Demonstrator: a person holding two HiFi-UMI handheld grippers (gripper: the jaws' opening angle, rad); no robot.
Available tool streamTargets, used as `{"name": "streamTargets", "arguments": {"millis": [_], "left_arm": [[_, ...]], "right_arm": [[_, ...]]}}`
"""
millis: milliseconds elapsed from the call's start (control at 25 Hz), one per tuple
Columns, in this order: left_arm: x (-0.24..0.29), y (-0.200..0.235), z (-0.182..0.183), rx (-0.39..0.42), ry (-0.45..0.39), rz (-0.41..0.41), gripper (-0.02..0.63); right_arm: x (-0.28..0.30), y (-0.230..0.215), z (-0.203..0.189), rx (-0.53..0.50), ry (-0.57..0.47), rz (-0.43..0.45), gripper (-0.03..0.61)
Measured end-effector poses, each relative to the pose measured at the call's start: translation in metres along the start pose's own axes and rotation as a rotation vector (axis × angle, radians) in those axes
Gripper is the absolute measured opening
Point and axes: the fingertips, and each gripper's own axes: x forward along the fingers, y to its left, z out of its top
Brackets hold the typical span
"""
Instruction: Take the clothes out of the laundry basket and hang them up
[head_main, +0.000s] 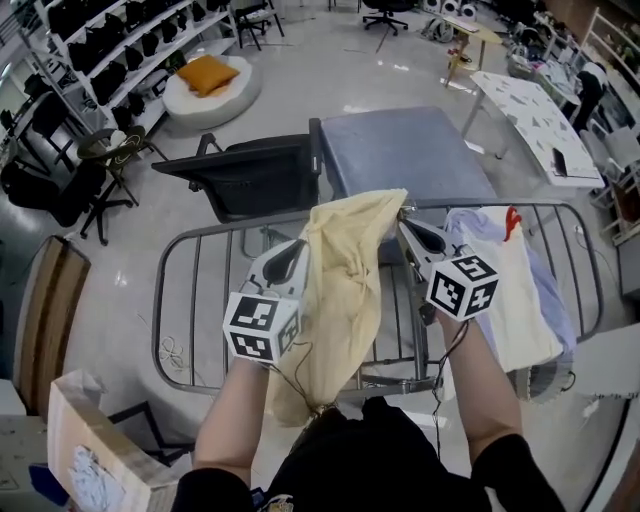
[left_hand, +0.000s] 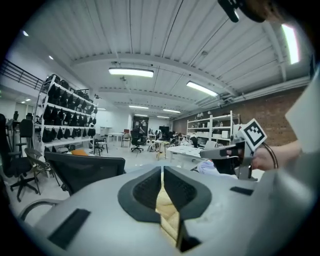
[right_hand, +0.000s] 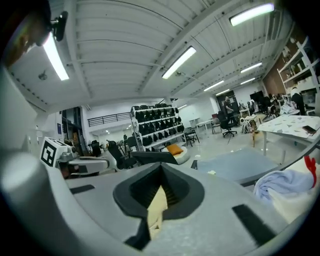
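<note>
A pale yellow garment (head_main: 340, 290) hangs between my two grippers above the grey metal drying rack (head_main: 190, 260). My left gripper (head_main: 297, 250) is shut on its left edge; the yellow cloth (left_hand: 165, 210) shows pinched between the dark pads. My right gripper (head_main: 405, 228) is shut on the garment's upper right corner, a yellow strip (right_hand: 157, 205) caught between its pads. The cloth sags down toward my body. The laundry basket is not in view.
White and light blue clothes (head_main: 520, 290) with a red clip (head_main: 512, 220) hang on the rack's right side. Beyond the rack stand a black office chair (head_main: 250, 175) and a blue-grey table (head_main: 410, 150). A cardboard box (head_main: 90, 450) sits at lower left.
</note>
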Motion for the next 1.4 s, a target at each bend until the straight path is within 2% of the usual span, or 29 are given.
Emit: {"name": "streamTargets", "arguments": {"millis": [240,560,760,960,1200,1400], "left_arm": [[-0.028,-0.029,0.001,0.007,-0.016,-0.088,0.014],[-0.043,-0.087,0.001,0.025,-0.048,-0.183,0.014],[-0.059,-0.120,-0.003,0.032,-0.045,-0.224,0.014],[-0.075,-0.150,0.000,0.044,-0.048,-0.188,0.014],[-0.092,-0.197,-0.011,0.018,-0.042,-0.088,0.014],[-0.114,-0.242,-0.034,-0.010,-0.024,0.005,0.014]], "right_arm": [[-0.043,0.047,0.008,-0.011,-0.066,-0.001,0.005],[-0.113,0.069,0.010,-0.057,-0.135,-0.040,0.005],[-0.149,0.074,0.005,-0.039,-0.156,-0.056,0.005],[-0.181,0.072,-0.001,-0.026,-0.163,-0.018,0.005],[-0.225,0.062,-0.016,-0.068,-0.127,0.068,0.005],[-0.259,0.057,-0.035,-0.088,-0.099,0.165,0.005]]}}
